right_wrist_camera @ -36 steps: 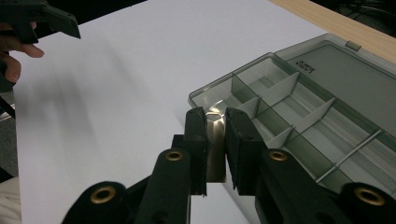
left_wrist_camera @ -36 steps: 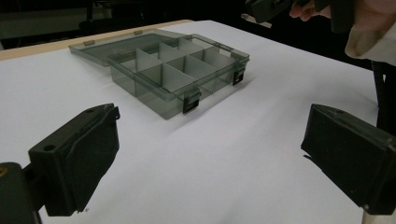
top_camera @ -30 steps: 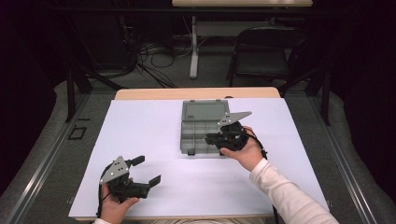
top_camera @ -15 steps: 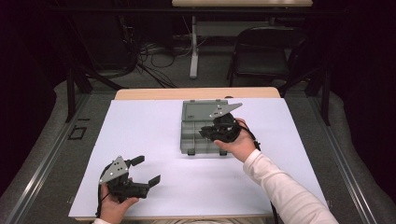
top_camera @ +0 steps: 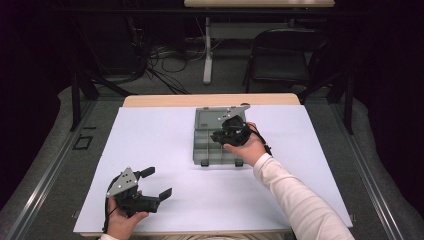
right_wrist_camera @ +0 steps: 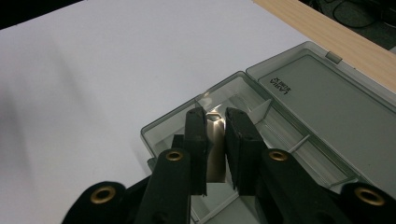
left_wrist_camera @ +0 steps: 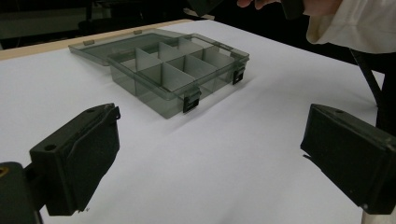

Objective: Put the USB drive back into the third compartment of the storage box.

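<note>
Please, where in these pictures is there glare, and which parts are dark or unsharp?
Right gripper view: bright glare on the clear divider between the right gripper jaws. High view: surroundings very dark beyond the lit white table. Left gripper view: near jaws soft, organizer box sharper.

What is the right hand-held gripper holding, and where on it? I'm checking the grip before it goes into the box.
The right hand-held gripper pinches a thin clear divider piece by its flat faces, over the open compartment box.

Right tongs (top_camera: pixel 220 134) clamped on thin plate (right_wrist_camera: pixel 215 149), arm outstretched; left tongs (top_camera: pixel 157 183) wide apart, low.
</note>
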{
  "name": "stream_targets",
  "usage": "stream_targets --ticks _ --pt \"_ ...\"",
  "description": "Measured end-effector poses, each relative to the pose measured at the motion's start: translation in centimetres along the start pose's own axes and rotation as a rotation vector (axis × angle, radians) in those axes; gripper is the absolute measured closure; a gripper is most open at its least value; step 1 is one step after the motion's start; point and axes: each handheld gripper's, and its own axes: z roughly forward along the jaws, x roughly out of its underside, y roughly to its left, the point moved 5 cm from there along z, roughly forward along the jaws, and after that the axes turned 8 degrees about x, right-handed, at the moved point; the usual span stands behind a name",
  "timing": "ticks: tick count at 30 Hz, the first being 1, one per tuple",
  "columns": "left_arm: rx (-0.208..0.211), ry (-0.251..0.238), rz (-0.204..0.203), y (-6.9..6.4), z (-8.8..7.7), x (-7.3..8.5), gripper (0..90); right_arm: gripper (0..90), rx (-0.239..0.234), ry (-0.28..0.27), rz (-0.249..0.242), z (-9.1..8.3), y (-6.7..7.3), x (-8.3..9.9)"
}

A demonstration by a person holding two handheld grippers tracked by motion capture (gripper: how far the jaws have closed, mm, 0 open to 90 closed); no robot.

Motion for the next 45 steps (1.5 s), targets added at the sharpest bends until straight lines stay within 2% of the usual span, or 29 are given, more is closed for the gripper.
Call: stream_targets --ticks 13,21,29,45 --pt "0.000 0.006 0.003 0.0 0.0 0.0 3.9 79.5 0.021 0.040 0.016 2.0 -0.7 0.3" --pt "0.003 0.003 0.003 0.0 0.0 0.0 3.9 79.5 0.023 0.046 0.032 3.1 -1.2 0.5" --pt "0.004 0.009 0.006 0.0 0.0 0.0 3.9 79.5 0.035 0.061 0.051 3.6 -1.8 0.8" --pt "0.006 0.010 0.004 -0.1 0.0 0.1 3.9 79.5 0.075 0.096 0.058 4.8 -3.2 1.7"
